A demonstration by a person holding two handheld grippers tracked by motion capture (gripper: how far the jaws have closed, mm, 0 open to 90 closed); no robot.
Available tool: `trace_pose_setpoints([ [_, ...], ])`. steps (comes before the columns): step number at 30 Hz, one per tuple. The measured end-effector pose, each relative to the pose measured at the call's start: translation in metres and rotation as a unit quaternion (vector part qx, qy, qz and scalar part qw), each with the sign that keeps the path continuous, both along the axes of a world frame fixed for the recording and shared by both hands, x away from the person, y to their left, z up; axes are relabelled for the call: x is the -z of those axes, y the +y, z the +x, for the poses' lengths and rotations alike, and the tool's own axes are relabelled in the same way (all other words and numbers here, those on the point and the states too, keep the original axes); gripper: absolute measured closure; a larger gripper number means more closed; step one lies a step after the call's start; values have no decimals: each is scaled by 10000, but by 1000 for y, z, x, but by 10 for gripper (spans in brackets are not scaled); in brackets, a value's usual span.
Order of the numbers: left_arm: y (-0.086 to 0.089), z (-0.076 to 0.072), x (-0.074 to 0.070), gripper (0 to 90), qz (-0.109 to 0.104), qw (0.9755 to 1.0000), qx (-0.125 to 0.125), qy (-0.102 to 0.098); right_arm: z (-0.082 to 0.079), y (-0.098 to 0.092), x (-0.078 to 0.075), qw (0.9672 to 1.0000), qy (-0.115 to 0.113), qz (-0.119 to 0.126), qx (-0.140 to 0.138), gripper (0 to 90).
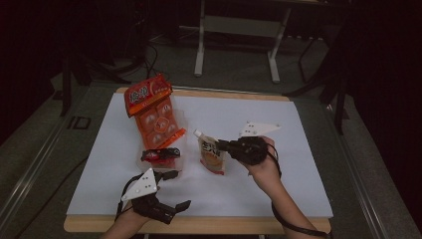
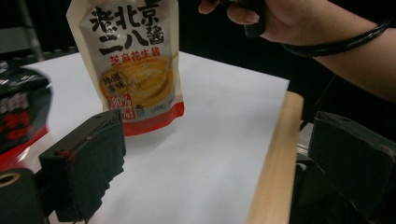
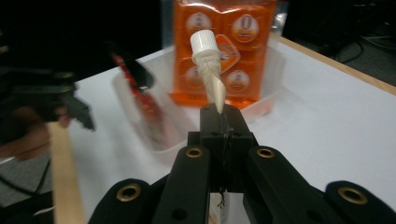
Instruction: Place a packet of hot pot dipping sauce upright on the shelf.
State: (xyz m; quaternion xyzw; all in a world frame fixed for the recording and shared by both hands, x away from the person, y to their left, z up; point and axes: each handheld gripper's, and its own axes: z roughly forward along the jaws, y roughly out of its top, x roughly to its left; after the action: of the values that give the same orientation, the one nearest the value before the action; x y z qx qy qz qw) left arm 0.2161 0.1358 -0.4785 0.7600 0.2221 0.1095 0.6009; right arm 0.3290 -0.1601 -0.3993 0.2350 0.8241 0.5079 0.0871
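Two grippers at work: right gripper [image 3: 219, 122] clenched on the sauce pouch's [image 1: 212, 155] top edge by the spout [image 3: 208, 63], so it hangs upright. Beyond it, clear tray [image 3: 275, 74] with orange snack pack [image 3: 224, 46]. Left gripper [image 1: 169, 191] released, waiting beside.

A white and orange stand-up sauce pouch [image 1: 212, 155] with a white screw-cap spout [image 3: 204, 46] is hanging upright, pinched at its top edge, its base just above the white-covered table [image 1: 298, 164].

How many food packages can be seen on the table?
3. The orange snack pack leans upright in the clear bin. The dark red packet lies in that bin's near end. The spouted sauce pouch is held by the right gripper. Others may be hidden.
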Motion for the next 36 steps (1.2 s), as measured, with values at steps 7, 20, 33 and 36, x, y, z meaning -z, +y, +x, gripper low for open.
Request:
trace_pose_setpoints([
  [7, -4, 1, -8, 67, 107, 9999, 89, -89, -30, -3, -7, 9990, -14, 27, -447, 897],
  [20, -10, 13, -31, 235, 0, 9986, 417, -315, -68, -3, -15, 9931, 21, 232, -1152, 897],
  [33, -21, 23, -35, 661, 89, 9948, 975, -294, -76, 2, -15, 9903, -72, 231, -1370, 896],
  [36, -18, 25, -35, 756, 2, 9944, 1031, -224, -75, 0, -16, 9895, -23, 273, -1417, 896],
])
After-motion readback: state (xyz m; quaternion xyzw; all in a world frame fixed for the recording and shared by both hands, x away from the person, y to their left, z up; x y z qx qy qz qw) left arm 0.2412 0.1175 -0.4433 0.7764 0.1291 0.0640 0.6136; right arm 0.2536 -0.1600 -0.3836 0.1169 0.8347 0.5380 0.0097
